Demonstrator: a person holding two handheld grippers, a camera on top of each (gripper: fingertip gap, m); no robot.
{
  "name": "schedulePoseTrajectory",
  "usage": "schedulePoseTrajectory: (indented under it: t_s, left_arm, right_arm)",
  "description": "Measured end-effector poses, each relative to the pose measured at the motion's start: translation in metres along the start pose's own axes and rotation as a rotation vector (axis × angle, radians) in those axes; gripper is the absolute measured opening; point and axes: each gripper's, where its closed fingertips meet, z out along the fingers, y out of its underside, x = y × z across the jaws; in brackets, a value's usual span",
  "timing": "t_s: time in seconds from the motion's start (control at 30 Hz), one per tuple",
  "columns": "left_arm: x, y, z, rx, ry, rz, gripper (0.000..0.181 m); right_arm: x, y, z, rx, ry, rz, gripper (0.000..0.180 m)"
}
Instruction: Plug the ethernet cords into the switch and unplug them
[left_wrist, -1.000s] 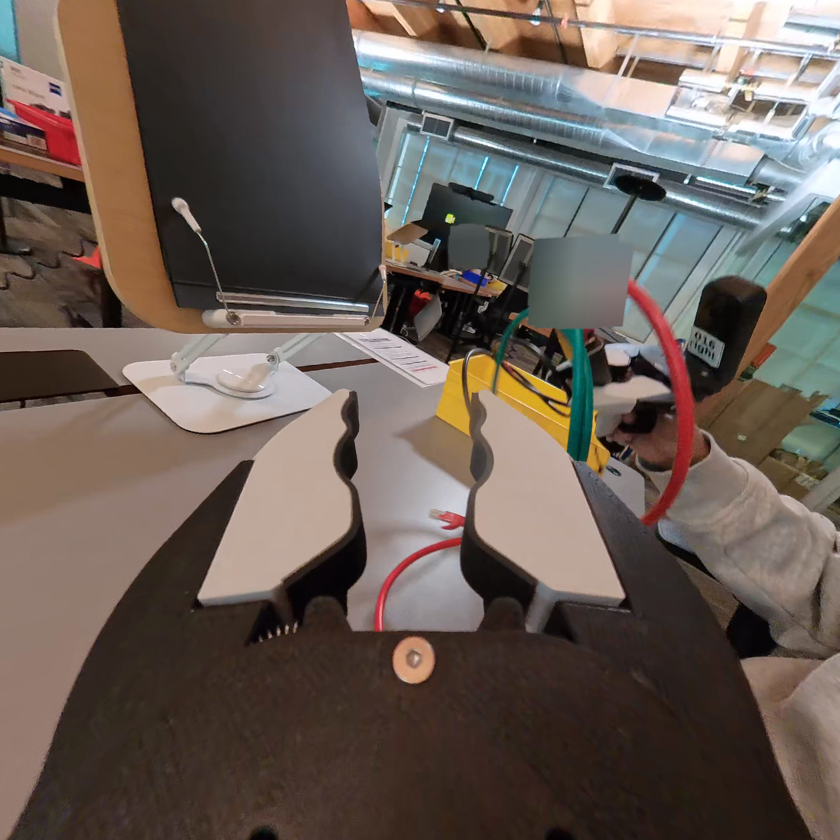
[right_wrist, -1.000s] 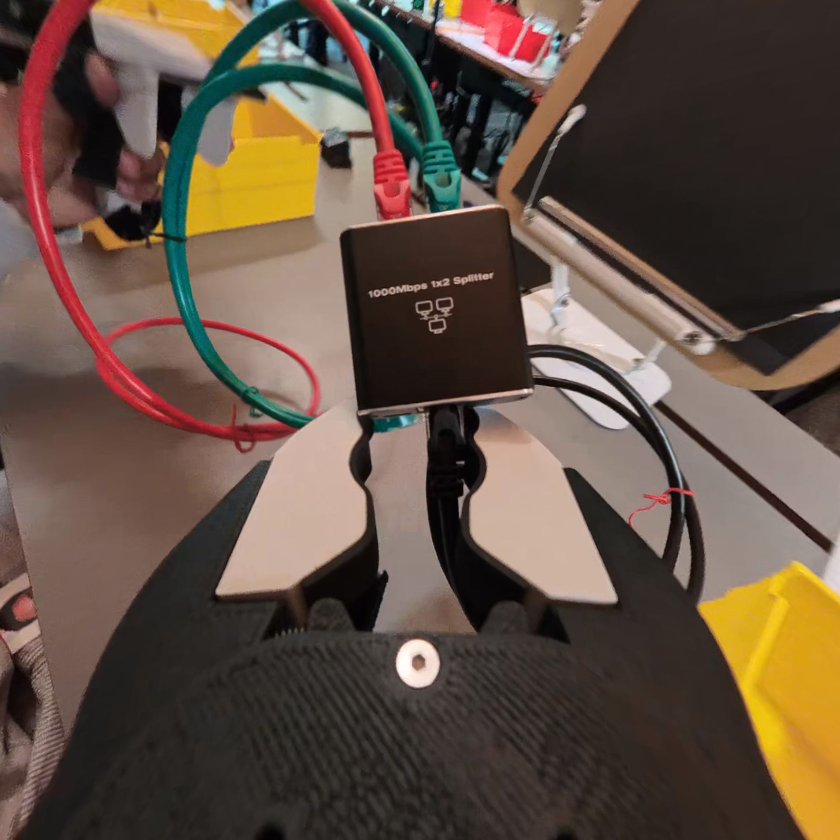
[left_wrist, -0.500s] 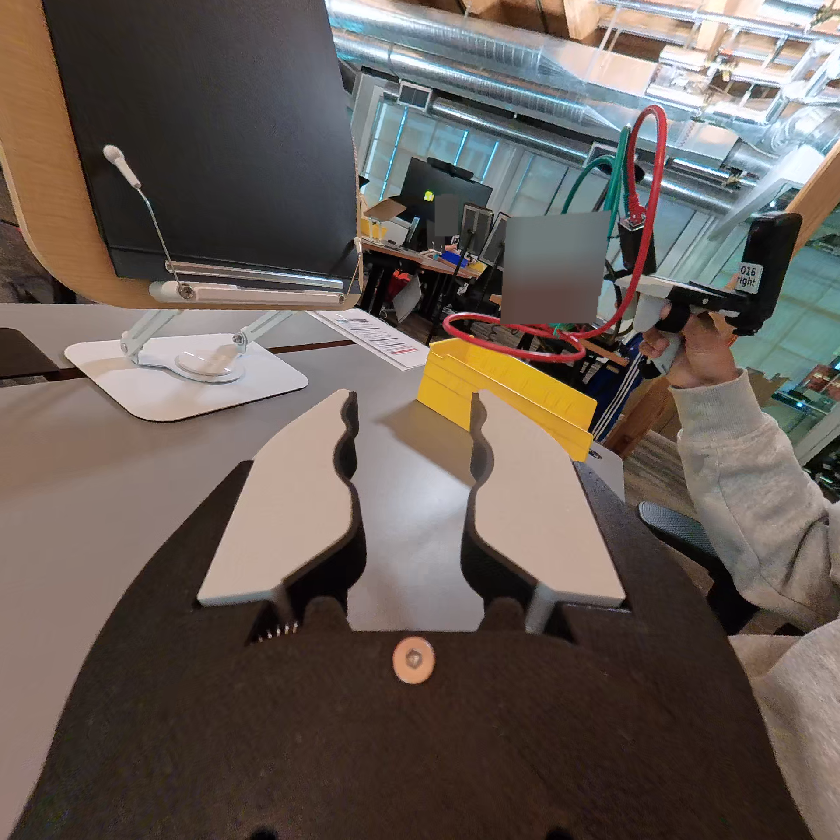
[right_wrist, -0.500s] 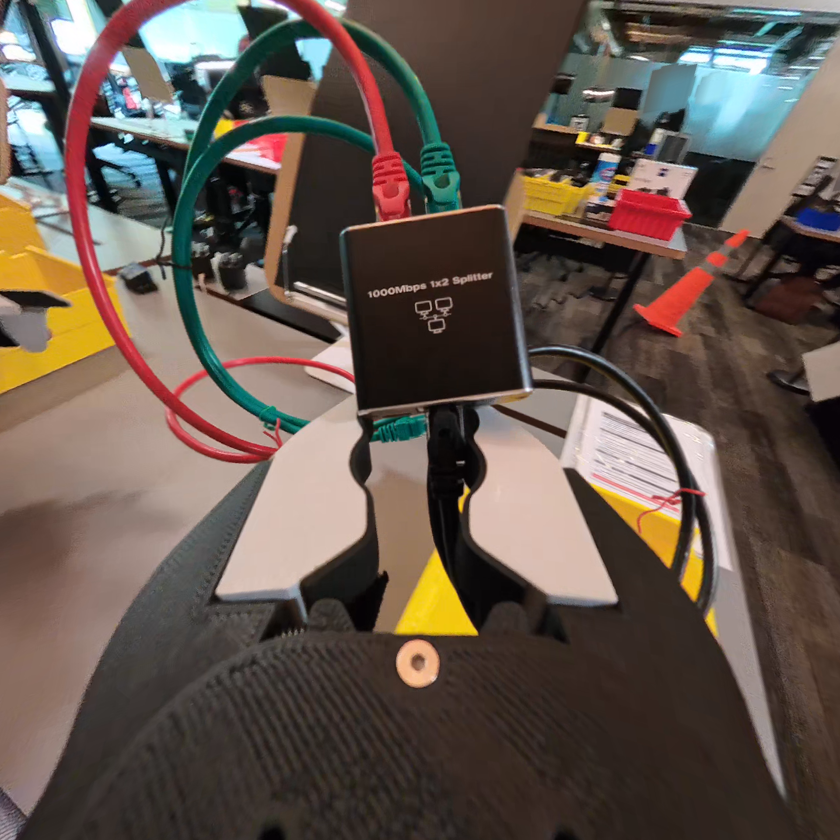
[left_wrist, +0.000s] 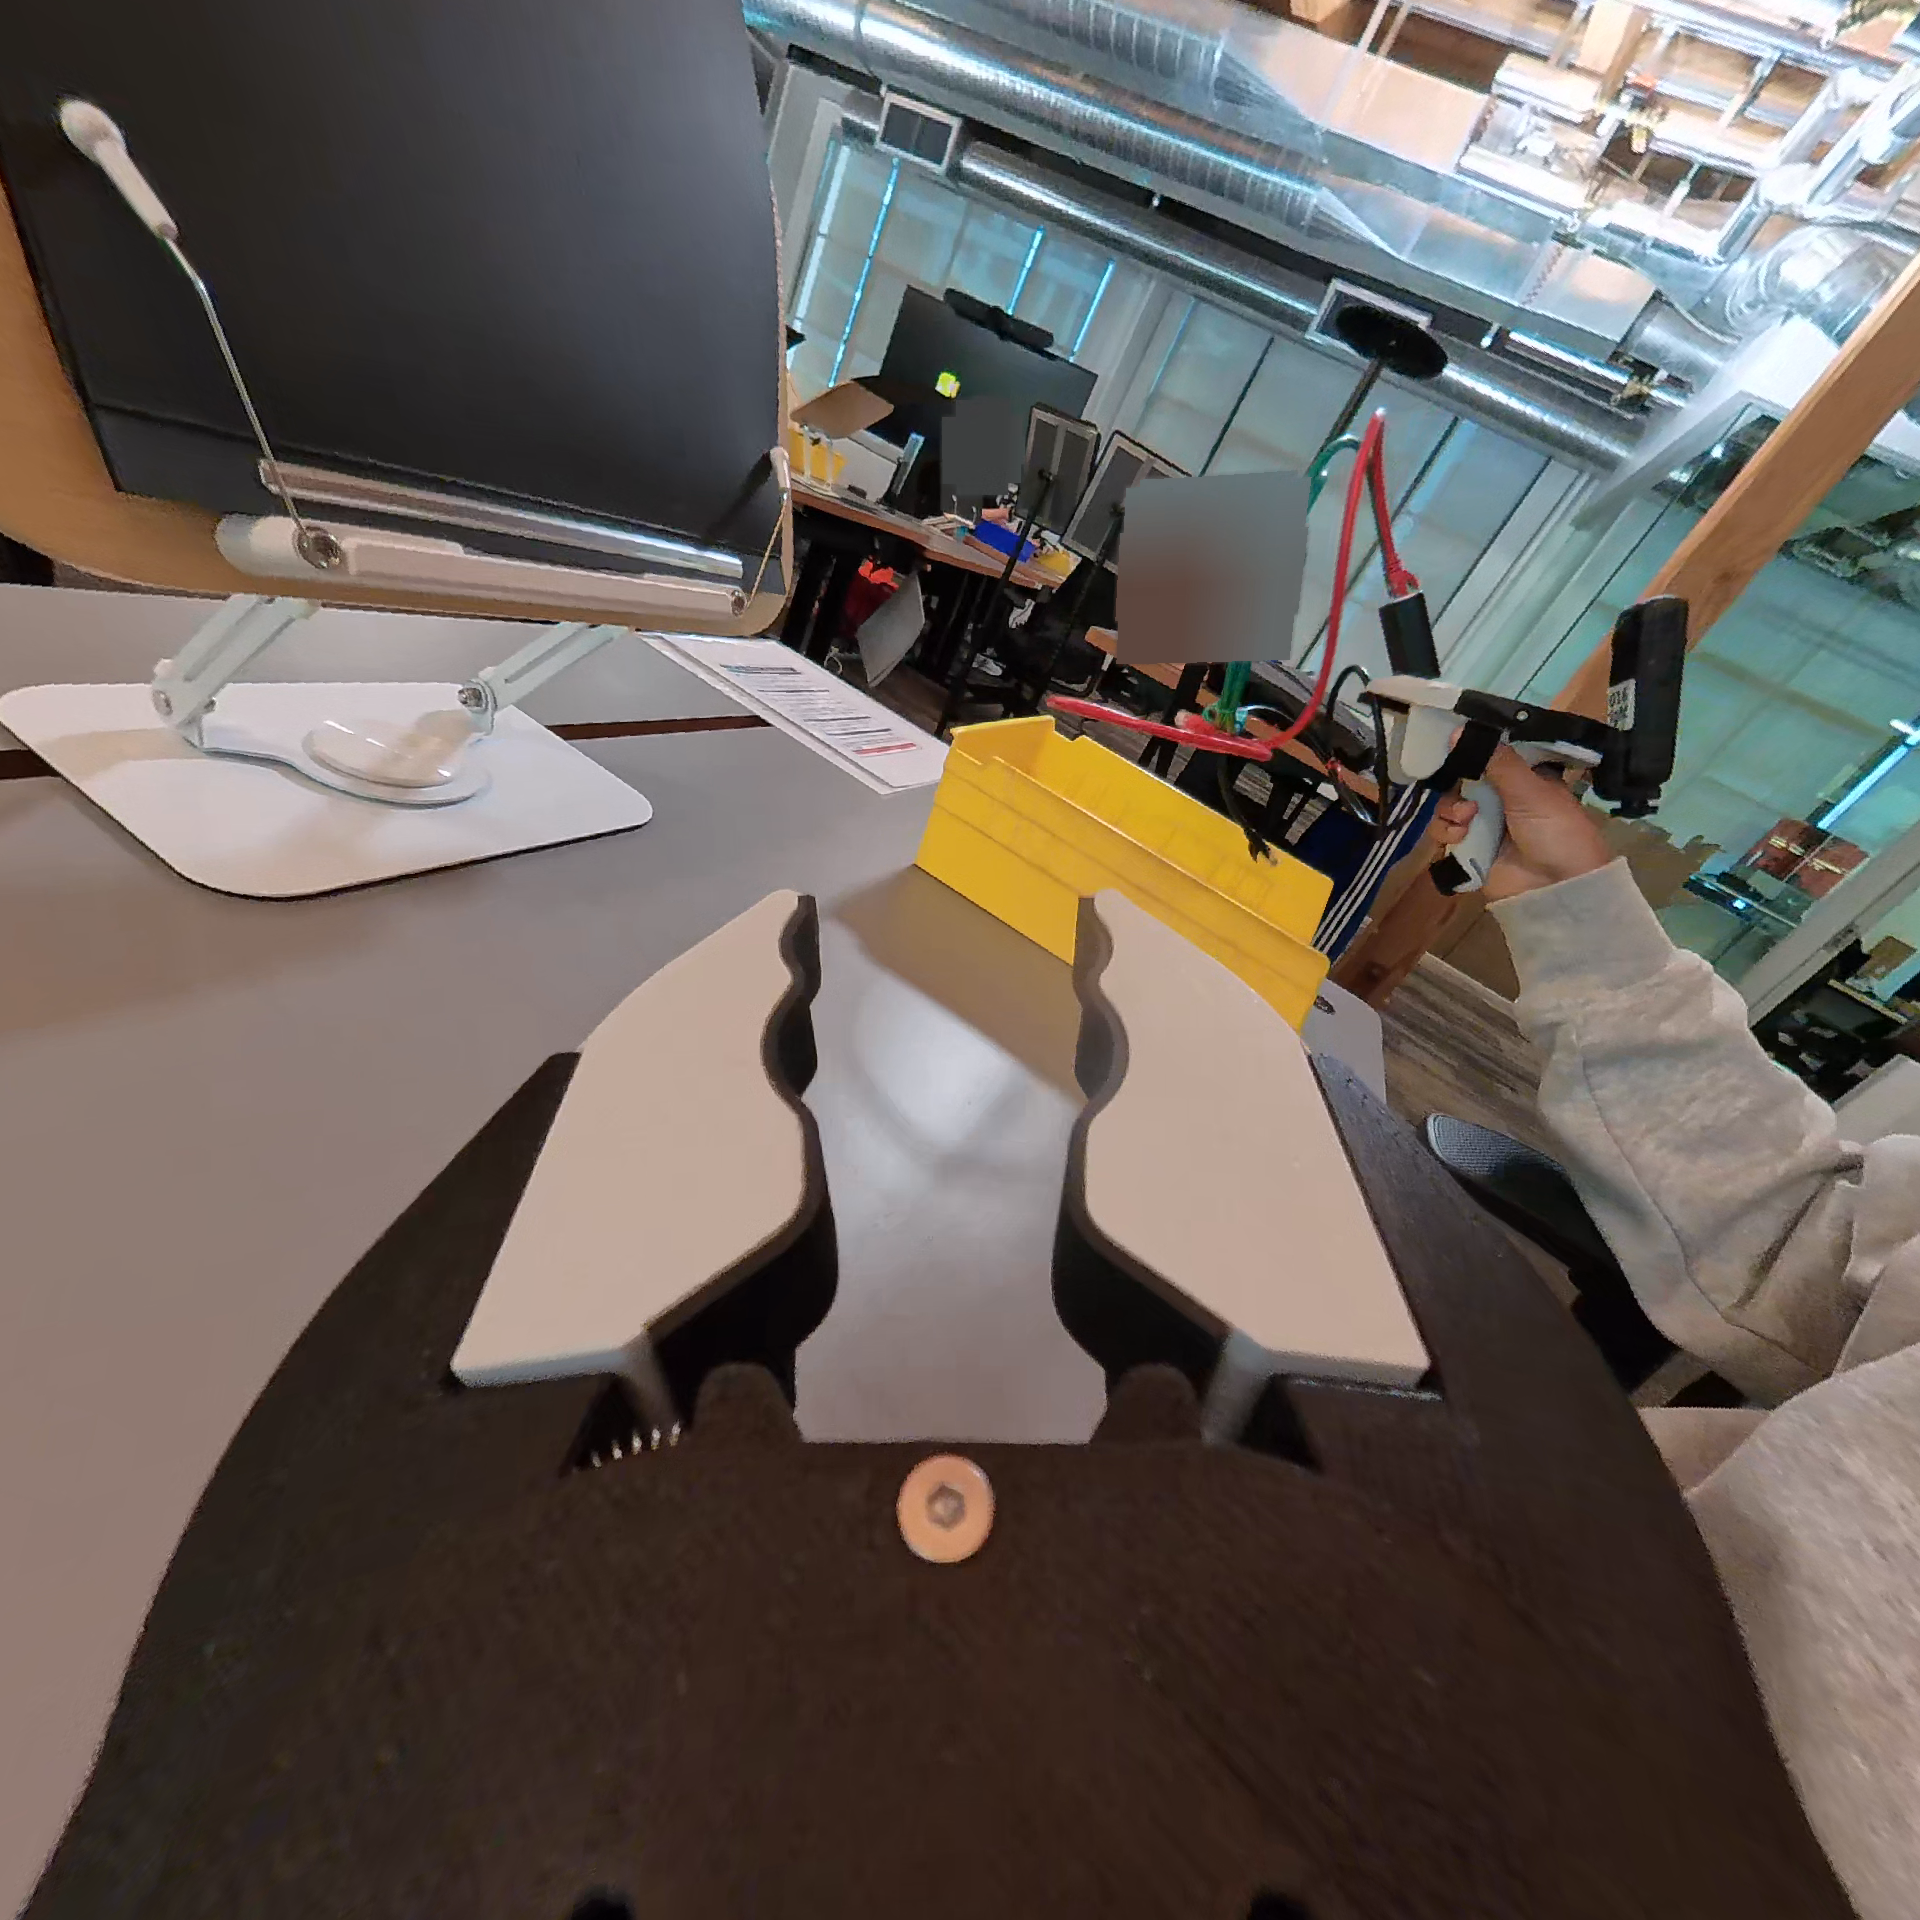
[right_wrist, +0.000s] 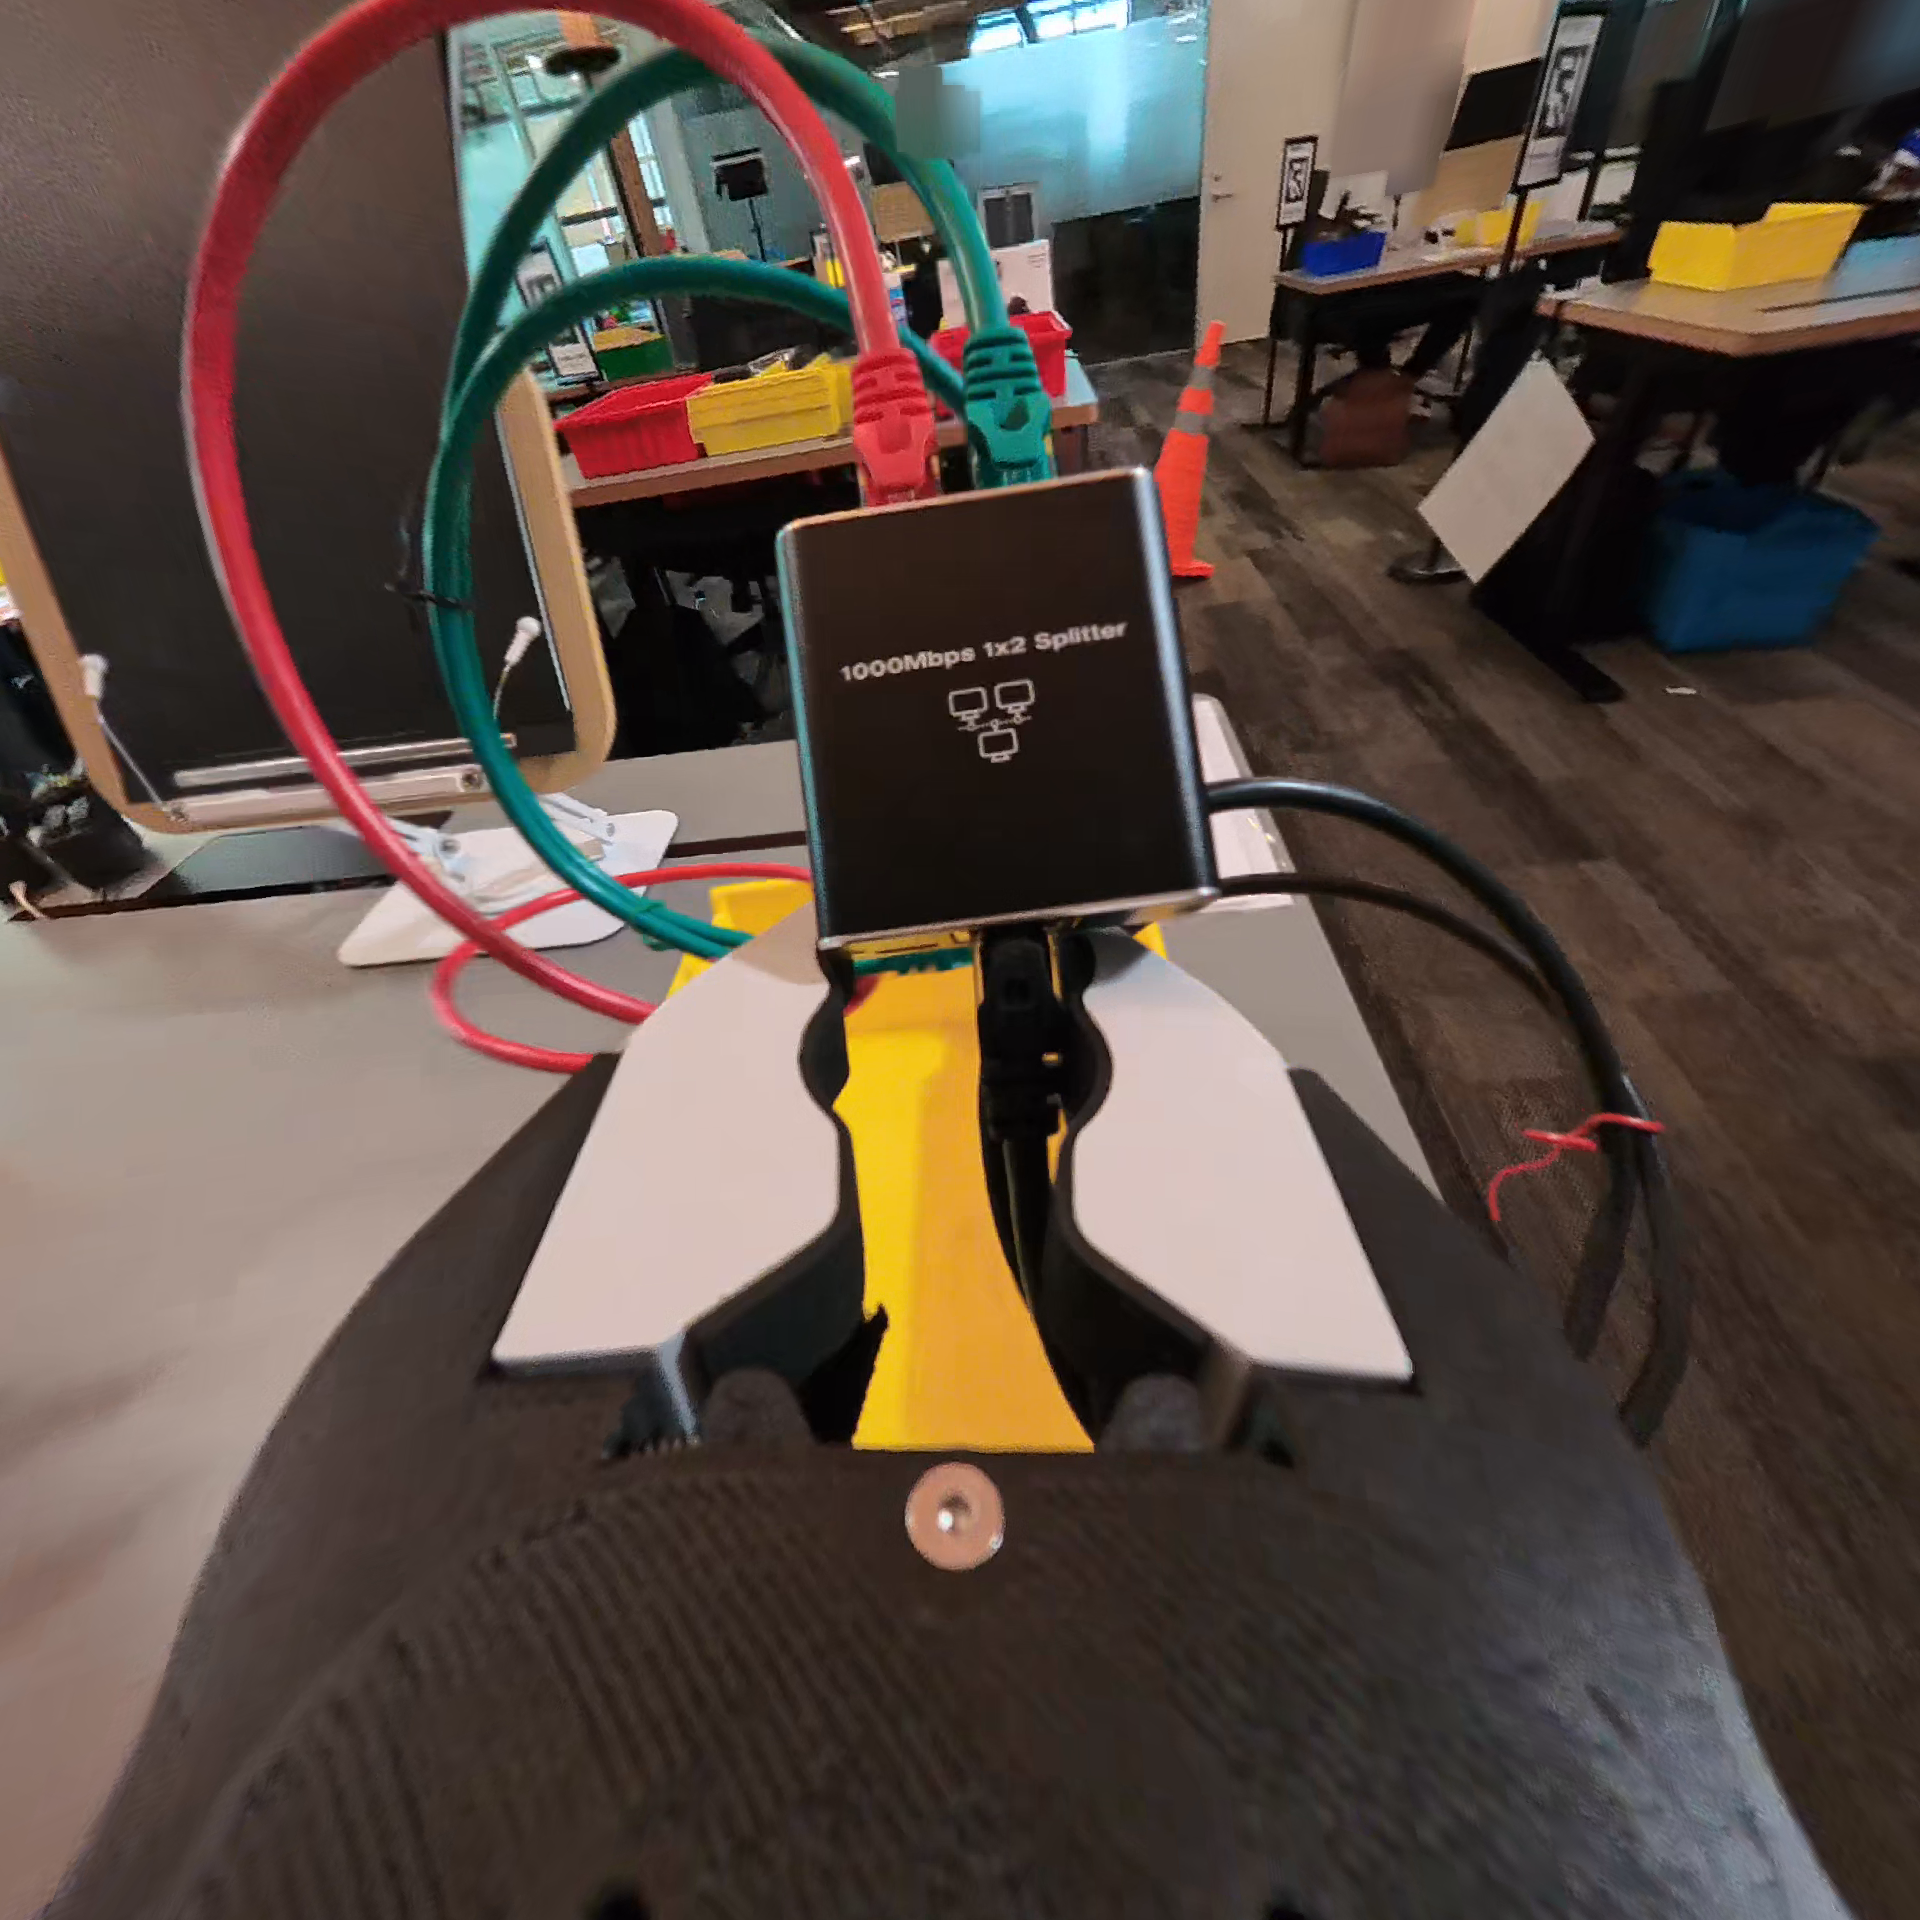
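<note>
My right gripper (right_wrist: 956, 961) is shut on the near end of the black switch (right_wrist: 997, 707) and holds it in the air over a yellow bin (right_wrist: 935, 1164). A red cord (right_wrist: 239, 416) and a green cord (right_wrist: 457, 520) are plugged side by side into its far end and hang in loops. A black cable (right_wrist: 1507, 904) leaves its near end between my fingers. My left gripper (left_wrist: 945, 914) is open and empty above the grey table (left_wrist: 260, 1091). The left wrist view shows the right gripper (left_wrist: 1423, 717) far right, with the switch (left_wrist: 1408, 634) upright.
A black board on a white stand (left_wrist: 312, 790) is at the table's back left, also in the right wrist view (right_wrist: 312, 416). The yellow bin (left_wrist: 1091, 831) sits at the table's right edge beside a paper sheet (left_wrist: 831, 717). A person's sleeve (left_wrist: 1662, 1143) is at right.
The right gripper lifted the switch and its cords off the table and swung them over the yellow bin. The red cord no longer lies in front of the left gripper, which stays open.
</note>
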Motion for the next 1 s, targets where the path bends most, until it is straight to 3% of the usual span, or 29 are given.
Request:
schedulePoseTrajectory:
  t_s: [0.47, 0.93, 1.0]
  left_arm:
    - [-0.009, 0.012, 0.002, -0.007, 0.009, -0.057, 0.049]
    - [-0.014, 0.02, 0.005, 0.005, 0.039, -0.126, 0.05]
    - [-0.014, 0.021, 0.006, 0.004, 0.041, -0.13, 0.05]
  right_arm:
    - [-0.002, 0.091, 0.046, -0.322, -0.069, 0.058, 0.038]
    - [0.0, 0.156, 0.05, -0.639, -0.076, 0.027, 0.035]
    - [0.0, 0.165, 0.048, -0.696, -0.074, -0.012, 0.027]
